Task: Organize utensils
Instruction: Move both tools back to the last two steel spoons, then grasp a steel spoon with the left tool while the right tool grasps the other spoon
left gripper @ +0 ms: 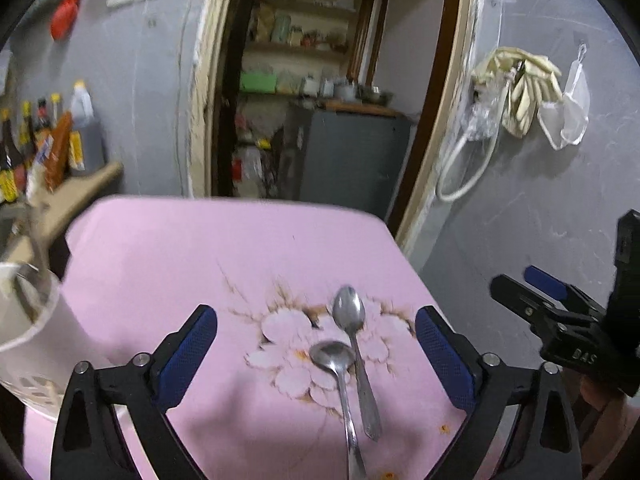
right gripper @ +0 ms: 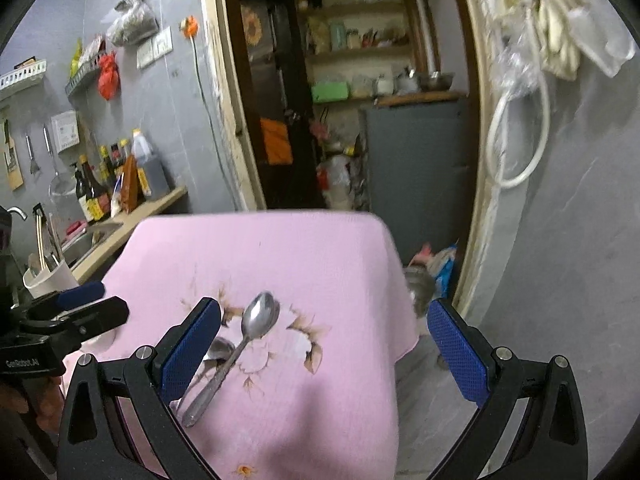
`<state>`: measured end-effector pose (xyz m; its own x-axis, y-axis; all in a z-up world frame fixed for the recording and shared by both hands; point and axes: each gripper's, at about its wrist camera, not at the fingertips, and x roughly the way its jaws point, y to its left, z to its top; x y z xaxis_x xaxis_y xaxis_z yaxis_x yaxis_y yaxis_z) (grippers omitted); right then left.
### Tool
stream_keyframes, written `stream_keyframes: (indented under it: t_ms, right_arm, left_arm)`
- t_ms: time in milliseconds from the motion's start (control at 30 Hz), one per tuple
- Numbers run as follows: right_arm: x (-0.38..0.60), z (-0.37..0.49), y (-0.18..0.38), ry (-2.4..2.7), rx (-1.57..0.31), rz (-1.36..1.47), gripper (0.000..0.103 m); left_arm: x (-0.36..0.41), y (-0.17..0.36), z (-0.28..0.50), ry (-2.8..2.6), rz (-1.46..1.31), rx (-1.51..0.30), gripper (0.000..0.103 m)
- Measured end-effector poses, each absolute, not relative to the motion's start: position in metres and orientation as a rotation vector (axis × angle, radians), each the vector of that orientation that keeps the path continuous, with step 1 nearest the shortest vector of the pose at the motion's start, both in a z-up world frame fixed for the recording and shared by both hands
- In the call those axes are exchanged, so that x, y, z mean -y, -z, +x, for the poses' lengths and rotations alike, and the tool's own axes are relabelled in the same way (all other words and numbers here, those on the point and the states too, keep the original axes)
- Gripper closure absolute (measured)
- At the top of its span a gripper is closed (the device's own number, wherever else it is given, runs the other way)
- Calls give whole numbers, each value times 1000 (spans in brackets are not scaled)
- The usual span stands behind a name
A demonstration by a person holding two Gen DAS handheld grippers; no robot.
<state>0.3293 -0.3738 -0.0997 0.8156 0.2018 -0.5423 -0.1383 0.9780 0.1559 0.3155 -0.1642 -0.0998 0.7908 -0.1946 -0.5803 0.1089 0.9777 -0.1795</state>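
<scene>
Two steel spoons lie crossed on the pink flowered tablecloth (left gripper: 168, 248). The larger spoon (left gripper: 356, 356) and the smaller spoon (left gripper: 340, 392) lie between the fingers of my open, empty left gripper (left gripper: 316, 356). In the right wrist view the larger spoon (right gripper: 240, 348) overlaps the smaller spoon (right gripper: 216, 354), which is partly hidden by my left finger. My right gripper (right gripper: 324, 352) is open and empty above the cloth (right gripper: 280, 256). A white utensil holder (left gripper: 36, 340) with utensils in it stands at the table's left; it also shows in the right wrist view (right gripper: 48, 276).
The right gripper's body (left gripper: 568, 320) is at the table's right edge. A counter with sauce bottles (right gripper: 112, 184) and a sink is to the left. An open doorway (right gripper: 352, 92) to a pantry lies behind the table. A cat (right gripper: 420, 292) is on the floor by the table's right side.
</scene>
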Motion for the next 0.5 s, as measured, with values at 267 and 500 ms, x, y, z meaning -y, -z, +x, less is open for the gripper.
stream_keyframes:
  t_ms: [267, 500]
  right_arm:
    - [367, 363, 140, -279, -721, 130, 13]
    - [344, 387, 170, -396, -825, 108, 39]
  left_arm:
    - [156, 134, 344, 193, -223, -801, 26]
    - [150, 163, 364, 248, -348, -928, 44]
